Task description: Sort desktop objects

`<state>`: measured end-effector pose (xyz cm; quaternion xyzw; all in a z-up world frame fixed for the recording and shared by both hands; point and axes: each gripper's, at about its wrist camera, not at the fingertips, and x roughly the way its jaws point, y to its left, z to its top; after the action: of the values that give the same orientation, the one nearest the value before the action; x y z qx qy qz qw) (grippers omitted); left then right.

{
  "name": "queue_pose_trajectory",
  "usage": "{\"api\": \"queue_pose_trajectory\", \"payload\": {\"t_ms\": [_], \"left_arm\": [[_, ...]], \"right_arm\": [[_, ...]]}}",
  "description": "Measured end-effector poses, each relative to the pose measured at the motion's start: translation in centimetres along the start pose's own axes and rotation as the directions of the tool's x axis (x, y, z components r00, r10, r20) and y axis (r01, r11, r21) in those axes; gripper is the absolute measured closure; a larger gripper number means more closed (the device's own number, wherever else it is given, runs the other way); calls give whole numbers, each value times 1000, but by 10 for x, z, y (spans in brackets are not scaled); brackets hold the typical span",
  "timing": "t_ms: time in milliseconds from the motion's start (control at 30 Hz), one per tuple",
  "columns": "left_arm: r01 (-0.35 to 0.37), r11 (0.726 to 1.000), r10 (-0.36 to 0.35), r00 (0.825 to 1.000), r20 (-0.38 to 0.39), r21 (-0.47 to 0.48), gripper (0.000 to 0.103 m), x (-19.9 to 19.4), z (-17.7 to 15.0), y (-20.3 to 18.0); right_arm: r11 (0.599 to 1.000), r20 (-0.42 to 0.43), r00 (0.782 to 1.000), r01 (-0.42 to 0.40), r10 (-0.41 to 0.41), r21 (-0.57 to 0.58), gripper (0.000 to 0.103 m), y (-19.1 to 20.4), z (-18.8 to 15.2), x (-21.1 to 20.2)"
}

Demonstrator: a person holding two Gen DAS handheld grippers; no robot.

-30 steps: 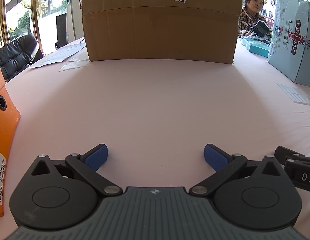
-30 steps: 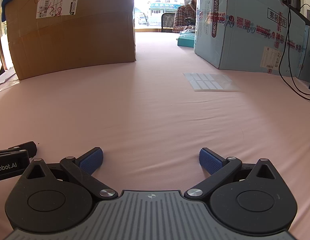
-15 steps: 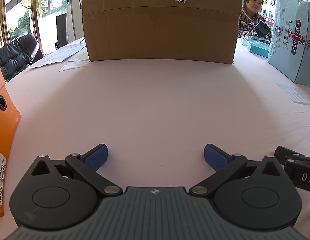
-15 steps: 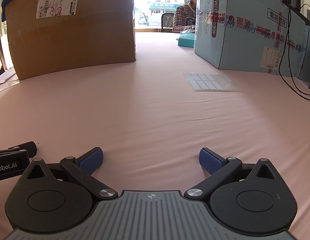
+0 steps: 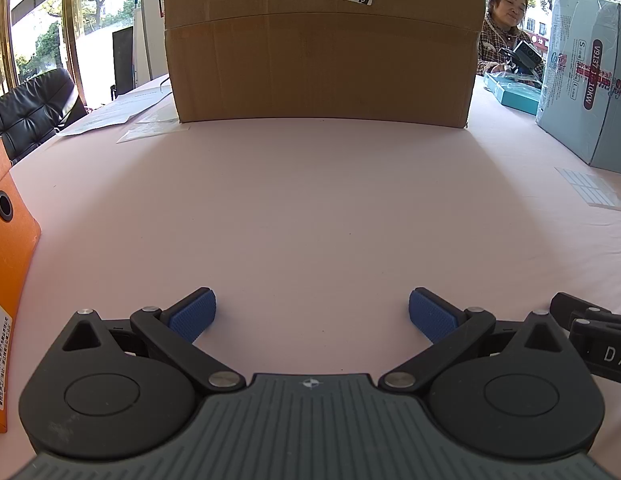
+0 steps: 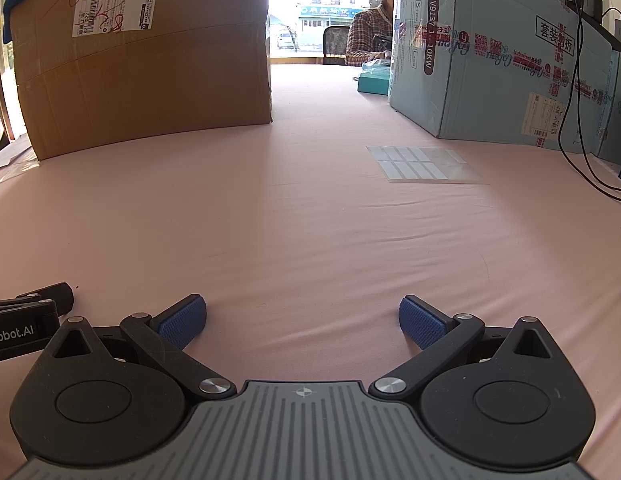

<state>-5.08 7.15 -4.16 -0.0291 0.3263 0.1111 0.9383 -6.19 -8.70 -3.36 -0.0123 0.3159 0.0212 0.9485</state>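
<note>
So both grippers sit low on the pink bench (image 6: 310, 220), side by side, and both have their fingers spread wide with nothing between them. The left gripper (image 5: 312, 314) looks straight at a big brown box (image 5: 322, 60); the right gripper (image 6: 302, 318) looks down the gap between that box and a blue carton (image 6: 490, 68).

What actually needs sorting isn't obvious, since the bench right in front of both is bare. The nearest candidates are out at the sides. An orange folder (image 5: 8, 280) stands upright just off the left gripper's left, long axis running away from the camera, so the left hand is clearly nearer to it. A label sheet (image 6: 424, 163) lies flat ahead and to the right of the right gripper, well apart from its fingers.

My guess is the folder goes first, which means swinging the left fingers leftward rather than forward.
</note>
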Motion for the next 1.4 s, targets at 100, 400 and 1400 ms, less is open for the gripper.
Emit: {"api": "queue_pose_trajectory", "payload": {"t_ms": [100,400,1400], "left_arm": [[0,1000,0,1000,0,0,0,0,0,0],[0,1000,0,1000,0,0,0,0,0,0],[-12,1000,12,1000,-1,9,0,0,2,-5]], "right_arm": [[1000,0,1000,0,0,0,0,0,0,0],[1000,0,1000,0,0,0,0,0,0,0],[1000,0,1000,-1,1,0,0,0,0,1]]}}
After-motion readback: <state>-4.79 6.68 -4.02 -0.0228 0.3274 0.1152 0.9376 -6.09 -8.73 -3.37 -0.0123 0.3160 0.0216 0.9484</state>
